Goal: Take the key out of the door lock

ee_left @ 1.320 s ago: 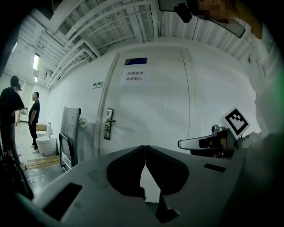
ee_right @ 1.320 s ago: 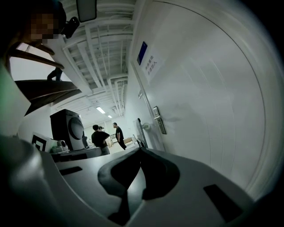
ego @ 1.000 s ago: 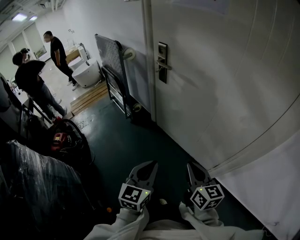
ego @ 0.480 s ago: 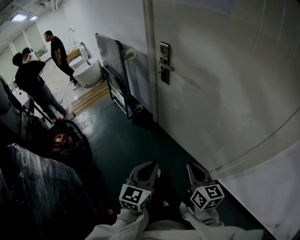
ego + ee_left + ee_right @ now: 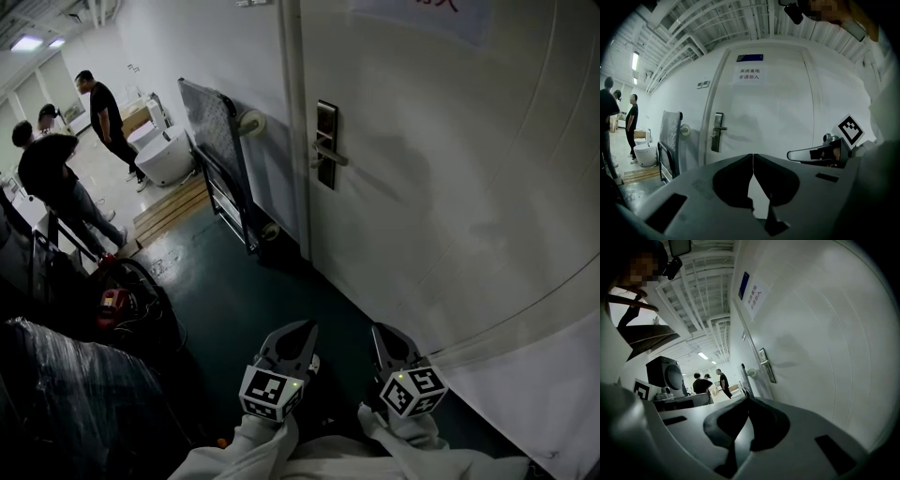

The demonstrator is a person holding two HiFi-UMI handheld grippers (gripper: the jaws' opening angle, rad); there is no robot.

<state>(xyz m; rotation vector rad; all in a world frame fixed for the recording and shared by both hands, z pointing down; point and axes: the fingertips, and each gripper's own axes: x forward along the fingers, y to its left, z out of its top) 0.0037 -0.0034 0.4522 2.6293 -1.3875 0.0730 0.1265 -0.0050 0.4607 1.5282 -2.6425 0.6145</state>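
Facing the door (image 5: 450, 187), the person holds the left gripper (image 5: 298, 333) and the right gripper (image 5: 384, 334) low and side by side. Each has its jaws pressed together with nothing between them. This is probably a carrying posture, since the lock plate (image 5: 325, 142) lies well apart at 12 o'clock. The key cannot be made out at this range; it would sit in that plate, near the lever handle (image 5: 334, 156).

Open floor (image 5: 253, 291) runs toward 12 o'clock. Edges to observe:
- door face along 3 o'clock
- folded trolley (image 5: 220, 131) at 11 o'clock
- wrapped dark clutter (image 5: 84, 384) at 9 o'clock
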